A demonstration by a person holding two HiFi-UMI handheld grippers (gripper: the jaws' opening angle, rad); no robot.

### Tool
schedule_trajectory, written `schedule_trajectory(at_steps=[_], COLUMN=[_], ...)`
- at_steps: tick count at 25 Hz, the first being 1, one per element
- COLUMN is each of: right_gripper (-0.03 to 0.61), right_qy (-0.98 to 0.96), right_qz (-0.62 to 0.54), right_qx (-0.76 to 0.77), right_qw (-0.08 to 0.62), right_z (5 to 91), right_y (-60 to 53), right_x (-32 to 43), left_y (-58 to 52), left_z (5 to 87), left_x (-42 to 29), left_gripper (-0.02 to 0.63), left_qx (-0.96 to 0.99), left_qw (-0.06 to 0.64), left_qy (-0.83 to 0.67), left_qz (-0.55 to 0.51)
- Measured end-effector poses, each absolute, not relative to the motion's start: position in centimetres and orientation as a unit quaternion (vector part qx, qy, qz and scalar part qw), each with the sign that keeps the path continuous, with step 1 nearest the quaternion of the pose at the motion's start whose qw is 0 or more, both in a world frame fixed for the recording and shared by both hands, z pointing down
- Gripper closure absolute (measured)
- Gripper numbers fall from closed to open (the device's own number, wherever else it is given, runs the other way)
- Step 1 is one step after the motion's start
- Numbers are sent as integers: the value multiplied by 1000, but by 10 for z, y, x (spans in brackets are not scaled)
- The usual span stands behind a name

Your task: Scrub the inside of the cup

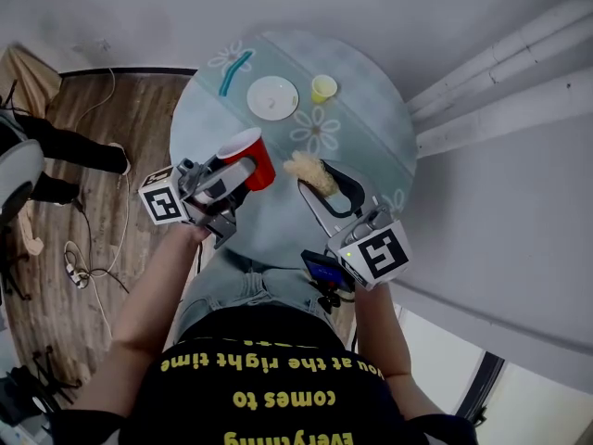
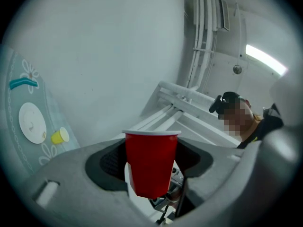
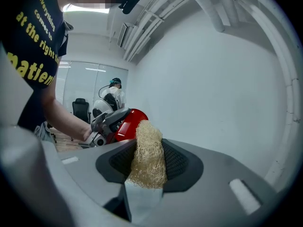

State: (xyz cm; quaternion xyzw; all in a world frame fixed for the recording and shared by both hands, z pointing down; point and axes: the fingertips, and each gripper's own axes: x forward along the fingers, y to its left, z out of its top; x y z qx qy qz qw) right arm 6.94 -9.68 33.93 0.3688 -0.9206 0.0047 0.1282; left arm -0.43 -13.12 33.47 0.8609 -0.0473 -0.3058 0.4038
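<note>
Left gripper (image 1: pixel 232 176) jaws are clamping the red plastic cup (image 1: pixel 252 156) by its smooth tapered wall. The pale-rimmed mouth is facing away from the person, and the cup is hanging over the near side of the round floral-print surface (image 1: pixel 371 128). Right gripper (image 1: pixel 324 184) jaws are pinching a pale, coarse fibrous scrubber (image 1: pixel 310 171) (oblong, loofah-like), which is sitting just beside the cup, outside it. A flat white plate (image 1: pixel 272 97) and a small yellow cup (image 1: pixel 323 87) are sitting farther back.
</note>
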Motion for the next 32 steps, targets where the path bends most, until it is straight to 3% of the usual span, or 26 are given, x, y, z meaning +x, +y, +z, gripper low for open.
schedule_trajectory(at_steps=[20, 32], right_gripper=[419, 420], right_qy=[-918, -913], right_qz=[20, 27], right_qx=[377, 388], right_qw=[125, 126], right_z=[353, 360], right_y=[-88, -96], right_x=[80, 88], left_y=[-119, -128], left_z=[349, 363], left_x=[3, -5], left_gripper=[308, 308], left_qx=[922, 947], left_qw=[299, 189], left_qy=[-142, -233], left_qz=[-200, -113])
